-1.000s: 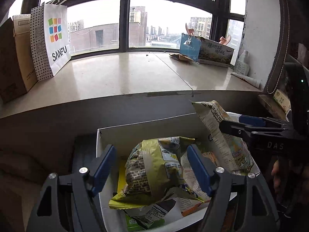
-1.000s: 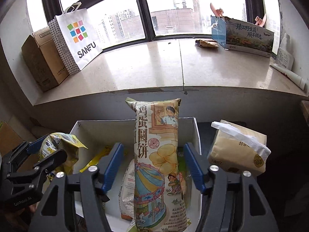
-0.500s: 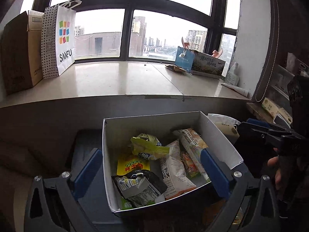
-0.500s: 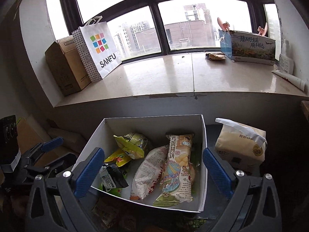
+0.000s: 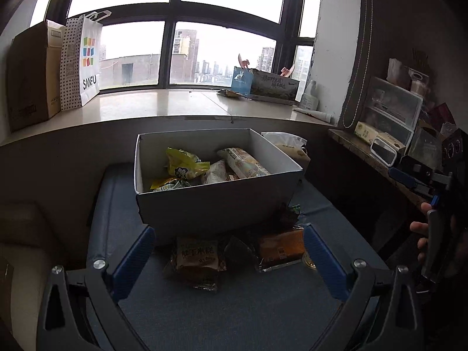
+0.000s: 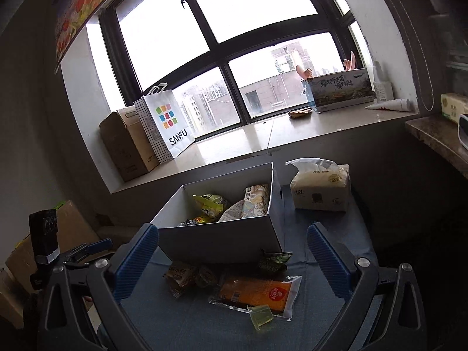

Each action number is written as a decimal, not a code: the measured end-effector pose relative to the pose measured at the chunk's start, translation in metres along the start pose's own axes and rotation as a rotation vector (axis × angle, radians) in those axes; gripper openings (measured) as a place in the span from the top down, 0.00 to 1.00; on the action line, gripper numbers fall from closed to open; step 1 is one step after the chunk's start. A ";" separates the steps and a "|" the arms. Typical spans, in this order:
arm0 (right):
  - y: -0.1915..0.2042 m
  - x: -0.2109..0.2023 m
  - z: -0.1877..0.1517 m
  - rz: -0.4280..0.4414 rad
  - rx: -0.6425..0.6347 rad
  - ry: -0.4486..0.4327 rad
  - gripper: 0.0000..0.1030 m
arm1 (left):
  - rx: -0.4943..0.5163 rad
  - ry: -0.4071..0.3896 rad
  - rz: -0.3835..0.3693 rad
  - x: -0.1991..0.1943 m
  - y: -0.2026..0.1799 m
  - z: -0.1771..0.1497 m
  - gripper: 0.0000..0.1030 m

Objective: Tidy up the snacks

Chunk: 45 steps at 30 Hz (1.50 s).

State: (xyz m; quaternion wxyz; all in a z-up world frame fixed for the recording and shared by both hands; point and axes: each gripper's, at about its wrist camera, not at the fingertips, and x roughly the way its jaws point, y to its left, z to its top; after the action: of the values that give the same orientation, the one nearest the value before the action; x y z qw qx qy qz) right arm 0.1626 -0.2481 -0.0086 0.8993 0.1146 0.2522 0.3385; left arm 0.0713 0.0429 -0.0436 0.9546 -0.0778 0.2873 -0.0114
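A white cardboard box [image 5: 216,204] [image 6: 222,239] stands on the blue cloth and holds several snack bags, among them a yellow-green bag [image 5: 184,165] [image 6: 209,203] and a long biscuit pack [image 5: 245,165] [image 6: 256,200]. In front of the box lie loose snacks: a brown packet [image 5: 197,256] [image 6: 178,276], an orange packet [image 5: 280,247] [image 6: 257,292], a dark green wrapper [image 6: 273,260] and a small green jelly cup [image 6: 260,317]. My left gripper [image 5: 228,251] is open and empty above the loose snacks. My right gripper [image 6: 232,251] is open and empty, also near them.
A tissue pack [image 6: 320,190] sits right of the box. The windowsill [image 5: 175,106] carries a cardboard carton [image 5: 29,73], a SANFU paper bag [image 5: 82,61] and a printed box [image 5: 264,84]. A shelf with containers [image 5: 389,111] stands at the right.
Both grippers released their snack bags into the box, opened wide, and pulled back and away from it. The loose snacks in front of the box have come into view.
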 end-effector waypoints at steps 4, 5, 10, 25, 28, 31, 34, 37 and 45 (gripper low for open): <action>-0.019 -0.028 -0.030 -0.012 0.089 0.025 0.00 | -0.012 0.007 -0.046 -0.013 -0.018 -0.017 0.00; -0.021 -0.031 -0.035 -0.002 0.087 0.056 0.00 | -0.016 0.010 -0.052 -0.014 -0.021 -0.020 0.00; -0.022 -0.038 -0.063 -0.051 0.029 0.117 0.00 | 0.028 -0.007 0.015 -0.019 -0.042 -0.034 0.00; -0.011 0.007 -0.087 -0.110 -0.092 0.282 0.00 | -0.023 0.033 -0.032 -0.011 -0.036 -0.044 0.00; -0.013 0.031 -0.097 -0.127 -0.128 0.368 0.00 | -0.026 0.037 -0.040 -0.009 -0.035 -0.046 0.00; -0.013 0.054 -0.106 -0.137 -0.156 0.422 0.00 | -0.027 0.044 -0.043 -0.007 -0.033 -0.046 0.00; -0.010 0.076 -0.109 -0.126 -0.185 0.444 0.00 | -0.042 0.054 -0.036 -0.005 -0.028 -0.049 0.00; -0.011 0.099 -0.108 -0.119 -0.195 0.463 0.00 | -0.062 0.066 -0.030 -0.002 -0.022 -0.051 0.00; -0.019 0.126 -0.113 -0.113 -0.174 0.519 0.68 | -0.113 0.099 -0.004 0.007 -0.004 -0.059 0.00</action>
State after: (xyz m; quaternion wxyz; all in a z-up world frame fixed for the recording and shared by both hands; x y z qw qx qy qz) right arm 0.1940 -0.1740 -0.1586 0.8284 -0.0676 0.4502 0.3263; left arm 0.0450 0.0300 -0.0952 0.9333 -0.1315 0.3342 -0.0008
